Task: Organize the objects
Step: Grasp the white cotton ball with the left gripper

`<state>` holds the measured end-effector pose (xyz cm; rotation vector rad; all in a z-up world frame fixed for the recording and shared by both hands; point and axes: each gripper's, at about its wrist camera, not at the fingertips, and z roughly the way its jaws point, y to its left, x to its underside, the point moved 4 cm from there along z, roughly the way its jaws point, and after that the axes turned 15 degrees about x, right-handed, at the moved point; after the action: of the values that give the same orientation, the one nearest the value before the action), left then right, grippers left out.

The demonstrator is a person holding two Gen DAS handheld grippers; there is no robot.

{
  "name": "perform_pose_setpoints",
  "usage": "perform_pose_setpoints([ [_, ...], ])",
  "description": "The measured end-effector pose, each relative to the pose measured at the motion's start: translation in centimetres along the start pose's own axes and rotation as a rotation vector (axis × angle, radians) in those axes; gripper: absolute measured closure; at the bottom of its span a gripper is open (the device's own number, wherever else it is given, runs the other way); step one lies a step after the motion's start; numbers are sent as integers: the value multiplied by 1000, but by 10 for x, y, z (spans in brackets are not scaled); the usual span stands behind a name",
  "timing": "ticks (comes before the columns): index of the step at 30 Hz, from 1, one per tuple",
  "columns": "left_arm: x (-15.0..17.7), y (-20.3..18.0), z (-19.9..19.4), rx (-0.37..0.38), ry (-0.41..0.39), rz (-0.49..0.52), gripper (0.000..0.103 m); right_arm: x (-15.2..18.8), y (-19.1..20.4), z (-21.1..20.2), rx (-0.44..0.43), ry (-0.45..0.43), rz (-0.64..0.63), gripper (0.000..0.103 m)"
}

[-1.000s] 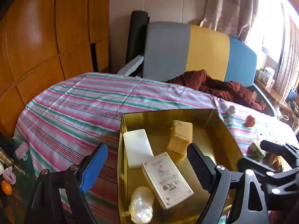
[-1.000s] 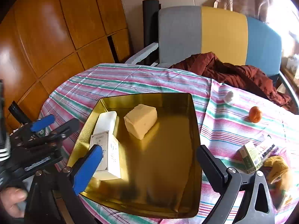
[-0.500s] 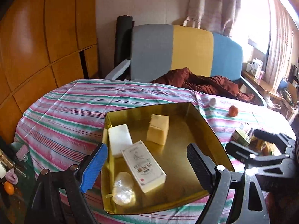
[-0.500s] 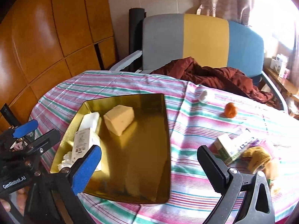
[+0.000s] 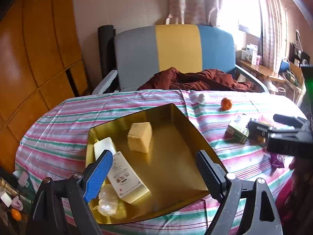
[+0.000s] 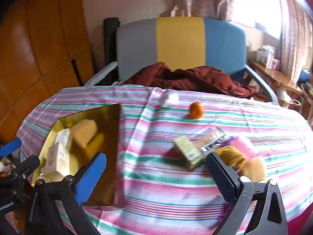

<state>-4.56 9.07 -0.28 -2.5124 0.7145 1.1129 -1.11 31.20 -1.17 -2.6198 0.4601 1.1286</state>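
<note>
Inside gold tray (image 5: 182,121), white carton (image 5: 127,176) lengthwise

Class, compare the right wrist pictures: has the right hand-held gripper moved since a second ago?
Yes. The right hand-held gripper has swung rightward: the gold tray, once centred between its fingers, now sits at left, with the green box ahead.

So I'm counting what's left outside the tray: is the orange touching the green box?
Apart. The right wrist view shows the orange and the green box separated by bare striped cloth.
</note>
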Motion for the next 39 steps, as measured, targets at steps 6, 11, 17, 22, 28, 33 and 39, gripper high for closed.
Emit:
perform_pose_setpoints([
  [6,-2,-22,10,16,23,55,15,-9,-42,5,61,-11,50,0],
  [11,-4,-36,17,28,37,92,15,-19,-74,12,109,-19,82,0],
  [17,-8,-51,28,37,52,136,15,-31,-107,24,157,-20,109,0],
  [22,-11,-61,39,51,73,161,15,-41,-128,36,194,-23,117,0],
  [28,-16,-70,59,126,117,139,17,-48,-151,59,228,-29,122,0],
  [33,-25,-69,82,175,169,66,22,-40,-169,79,229,-10,158,0],
  [39,-44,-64,117,265,239,-43,28,-28,-185,93,217,41,219,0],
])
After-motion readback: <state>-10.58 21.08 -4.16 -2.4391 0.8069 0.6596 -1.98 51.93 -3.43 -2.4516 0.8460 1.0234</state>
